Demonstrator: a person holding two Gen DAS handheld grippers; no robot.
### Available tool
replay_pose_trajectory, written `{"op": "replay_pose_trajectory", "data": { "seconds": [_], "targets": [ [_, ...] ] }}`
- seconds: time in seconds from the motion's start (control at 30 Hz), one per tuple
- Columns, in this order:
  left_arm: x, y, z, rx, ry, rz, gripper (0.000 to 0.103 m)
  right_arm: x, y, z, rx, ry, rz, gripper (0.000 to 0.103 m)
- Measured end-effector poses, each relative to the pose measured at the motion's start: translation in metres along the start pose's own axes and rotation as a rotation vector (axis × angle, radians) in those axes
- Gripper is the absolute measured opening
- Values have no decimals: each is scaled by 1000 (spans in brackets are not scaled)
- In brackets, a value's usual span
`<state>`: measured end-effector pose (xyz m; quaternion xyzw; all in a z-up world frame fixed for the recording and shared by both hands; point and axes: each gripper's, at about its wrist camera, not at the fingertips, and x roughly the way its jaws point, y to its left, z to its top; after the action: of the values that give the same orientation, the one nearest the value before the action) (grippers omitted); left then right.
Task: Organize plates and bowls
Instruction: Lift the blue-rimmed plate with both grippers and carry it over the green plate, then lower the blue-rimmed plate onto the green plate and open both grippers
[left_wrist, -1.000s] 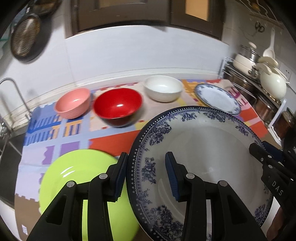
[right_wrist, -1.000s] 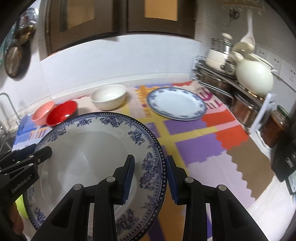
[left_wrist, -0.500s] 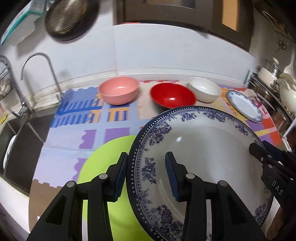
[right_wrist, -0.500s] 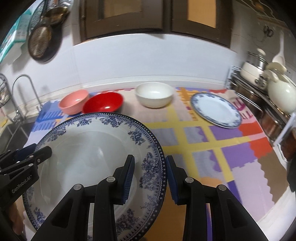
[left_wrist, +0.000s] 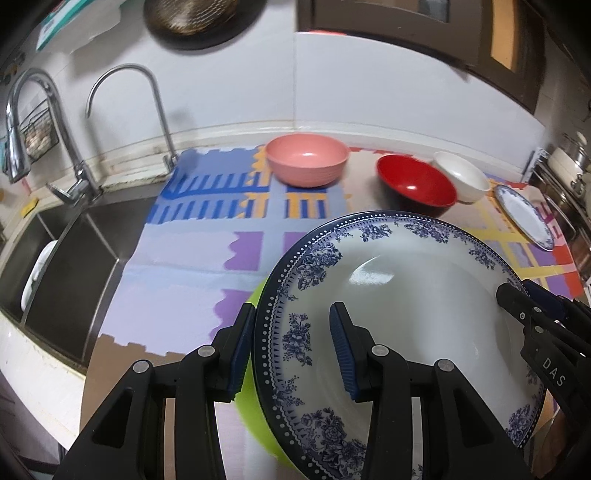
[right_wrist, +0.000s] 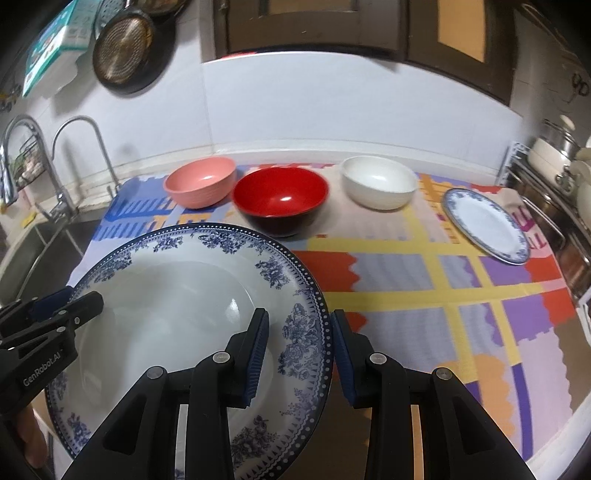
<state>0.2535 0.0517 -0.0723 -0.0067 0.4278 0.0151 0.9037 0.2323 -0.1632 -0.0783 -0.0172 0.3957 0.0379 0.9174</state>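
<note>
Both grippers hold one large blue-and-white plate (left_wrist: 413, 295) above the counter; it also shows in the right wrist view (right_wrist: 177, 295). My left gripper (left_wrist: 291, 347) is shut on its left rim. My right gripper (right_wrist: 299, 347) is shut on its right rim. A lime green plate (left_wrist: 255, 406) lies under it, mostly hidden. At the back stand a pink bowl (right_wrist: 201, 186), a red bowl (right_wrist: 280, 199) and a white bowl (right_wrist: 378, 182). A small blue-rimmed plate (right_wrist: 484, 225) lies at the far right.
A steel sink (left_wrist: 59, 254) with two taps (left_wrist: 144, 107) lies left of the patterned mat (right_wrist: 443, 280). Pots and a white kettle stand on a rack (right_wrist: 554, 173) at the right. A pan (right_wrist: 122, 48) hangs on the wall.
Both grippers have carried the large plate to the left, toward the sink. It now covers most of the green plate. The grips have not changed.
</note>
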Motion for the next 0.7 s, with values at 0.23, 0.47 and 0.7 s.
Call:
{"op": "replay_pose_trajectory", "data": {
  "seconds": [0.23, 0.47, 0.7],
  "targets": [
    [13, 17, -8, -15, 33, 28, 41, 17, 19, -2, -17, 33, 29, 35],
    [31, 25, -12, -23, 74, 37, 41, 36, 30, -5, -31, 75, 44, 35],
    [42, 27, -13, -27, 102, 36, 41, 50, 33, -6, -37, 114, 43, 35]
  ]
}}
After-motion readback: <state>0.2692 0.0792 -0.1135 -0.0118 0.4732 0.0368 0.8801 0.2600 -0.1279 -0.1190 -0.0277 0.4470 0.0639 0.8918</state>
